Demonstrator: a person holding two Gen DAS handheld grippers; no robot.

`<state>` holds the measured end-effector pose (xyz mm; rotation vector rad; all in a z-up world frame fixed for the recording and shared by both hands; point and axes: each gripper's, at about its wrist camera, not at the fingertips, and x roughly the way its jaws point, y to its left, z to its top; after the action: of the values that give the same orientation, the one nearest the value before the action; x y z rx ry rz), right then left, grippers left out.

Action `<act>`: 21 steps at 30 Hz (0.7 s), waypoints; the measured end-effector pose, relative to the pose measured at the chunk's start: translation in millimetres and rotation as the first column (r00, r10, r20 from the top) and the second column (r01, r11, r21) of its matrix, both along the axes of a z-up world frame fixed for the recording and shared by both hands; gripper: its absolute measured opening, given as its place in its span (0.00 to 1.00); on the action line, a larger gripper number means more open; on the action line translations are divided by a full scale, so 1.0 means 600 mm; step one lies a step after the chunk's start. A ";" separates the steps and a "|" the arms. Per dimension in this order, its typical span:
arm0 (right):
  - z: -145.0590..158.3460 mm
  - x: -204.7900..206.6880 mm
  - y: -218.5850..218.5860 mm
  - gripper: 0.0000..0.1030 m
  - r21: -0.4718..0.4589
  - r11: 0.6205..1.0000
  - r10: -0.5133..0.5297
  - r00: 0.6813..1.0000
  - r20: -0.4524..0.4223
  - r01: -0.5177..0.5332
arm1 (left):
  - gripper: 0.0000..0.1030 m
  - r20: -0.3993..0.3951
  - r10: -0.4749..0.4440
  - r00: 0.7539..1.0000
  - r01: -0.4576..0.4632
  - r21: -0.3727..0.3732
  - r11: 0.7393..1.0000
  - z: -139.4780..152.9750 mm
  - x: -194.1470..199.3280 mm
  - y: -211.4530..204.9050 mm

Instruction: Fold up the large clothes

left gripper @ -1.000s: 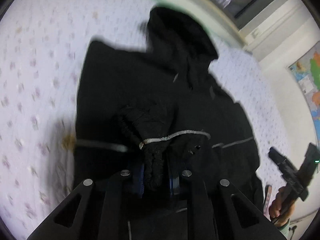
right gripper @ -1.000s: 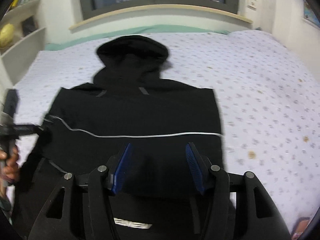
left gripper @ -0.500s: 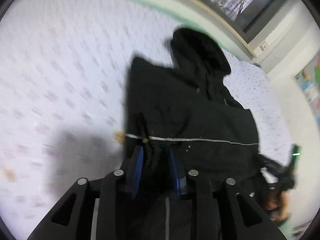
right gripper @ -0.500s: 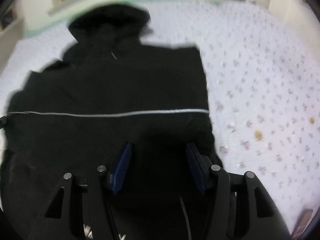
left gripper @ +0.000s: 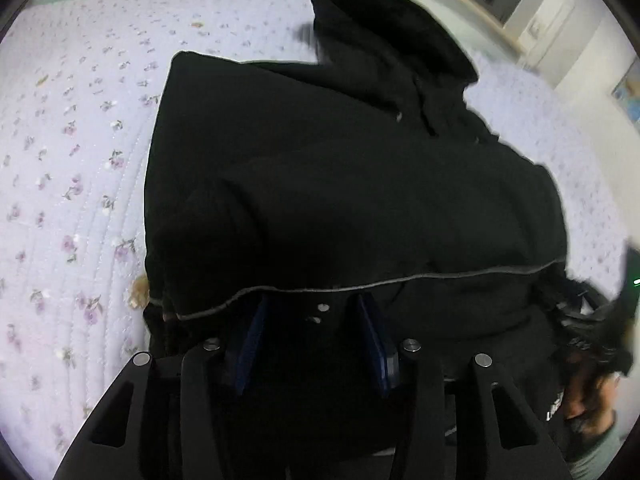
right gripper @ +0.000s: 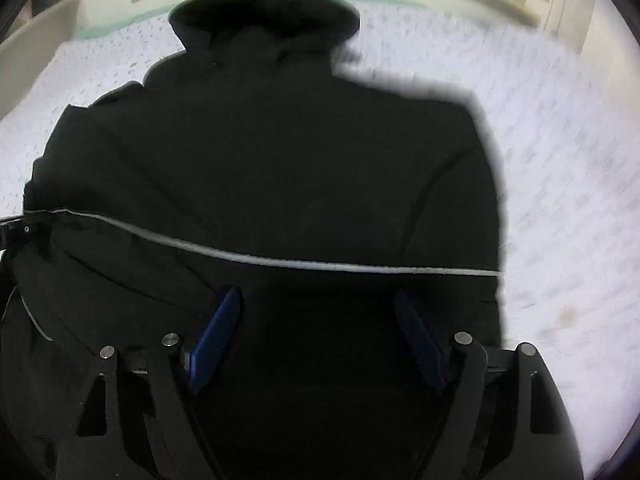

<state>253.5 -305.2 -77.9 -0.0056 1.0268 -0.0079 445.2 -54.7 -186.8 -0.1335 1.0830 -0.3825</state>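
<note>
Both grippers hung with jaws apart and nothing between them over the black hooded jacket (left gripper: 340,184), which lay spread on the floral bedspread (left gripper: 80,160) with its hood (right gripper: 264,20) toward the window sill, the left gripper (left gripper: 316,320) and right gripper (right gripper: 316,312) each just short of its grey piping (right gripper: 320,266).

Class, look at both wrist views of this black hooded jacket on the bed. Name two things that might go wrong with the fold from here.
1. Both the left gripper and the right gripper are open above the black jacket, so the bulging folded-over layer may spring back.
2. The hood lies bunched at the far end on the floral bedsheet; folding over it could leave a lumpy, uneven bundle.
</note>
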 end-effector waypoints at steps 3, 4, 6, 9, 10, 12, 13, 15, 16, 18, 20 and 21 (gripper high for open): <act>0.014 0.007 0.004 0.81 -0.016 1.000 0.004 0.998 -0.058 -0.005 | 0.45 0.009 -0.033 0.999 0.032 0.046 0.998 0.021 -0.010 -0.006; 0.022 0.012 0.004 0.81 -0.013 1.000 0.009 0.995 -0.096 -0.010 | 0.45 -0.001 -0.044 0.999 0.044 0.056 0.997 0.030 -0.012 -0.004; 0.050 0.021 -0.002 0.81 0.039 0.999 0.022 0.983 -0.183 -0.015 | 0.45 -0.032 -0.072 0.997 0.074 0.043 0.996 0.064 -0.011 0.002; 0.141 0.035 -0.026 0.80 0.161 0.987 0.030 0.978 -0.204 0.004 | 0.45 0.010 -0.082 0.997 0.081 0.043 0.996 0.159 -0.001 0.020; 0.178 0.041 -0.033 0.80 0.162 0.987 0.020 0.983 -0.183 0.010 | 0.45 0.027 -0.077 0.997 0.076 0.042 0.996 0.190 0.007 0.025; 0.265 0.065 -0.051 0.80 0.142 0.990 -0.007 0.993 -0.121 0.024 | 0.45 0.070 -0.064 0.996 0.062 0.029 0.998 0.269 0.036 0.035; 0.300 0.082 -0.060 0.81 0.141 0.989 -0.019 0.995 -0.096 0.033 | 0.45 0.089 -0.058 0.994 0.056 0.020 0.998 0.300 0.047 0.037; 0.362 0.113 -0.069 0.85 0.148 0.988 -0.042 0.998 -0.052 0.049 | 0.55 0.138 -0.034 0.990 0.033 0.006 0.999 0.367 0.075 0.042; 0.391 0.135 -0.074 0.87 0.159 0.986 -0.053 0.998 -0.033 0.058 | 0.57 0.158 -0.016 0.987 0.015 0.006 1.000 0.393 0.092 0.038; 0.423 0.176 -0.086 0.87 0.186 0.980 -0.064 0.998 -0.014 0.065 | 0.58 0.186 0.003 0.983 -0.002 -0.010 1.000 0.428 0.109 0.029; 0.439 0.218 -0.096 0.89 0.185 0.981 -0.069 0.998 0.006 0.066 | 0.60 0.203 0.003 0.979 0.007 -0.045 0.999 0.447 0.154 0.012; 0.437 0.244 -0.099 0.90 0.170 0.982 -0.078 0.997 0.007 0.076 | 0.65 0.203 -0.004 0.979 0.013 -0.045 0.999 0.449 0.169 0.013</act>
<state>399.9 -364.9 184.1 0.1893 1.0110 0.0093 546.5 -47.0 82.3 -0.1277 0.8736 -0.4193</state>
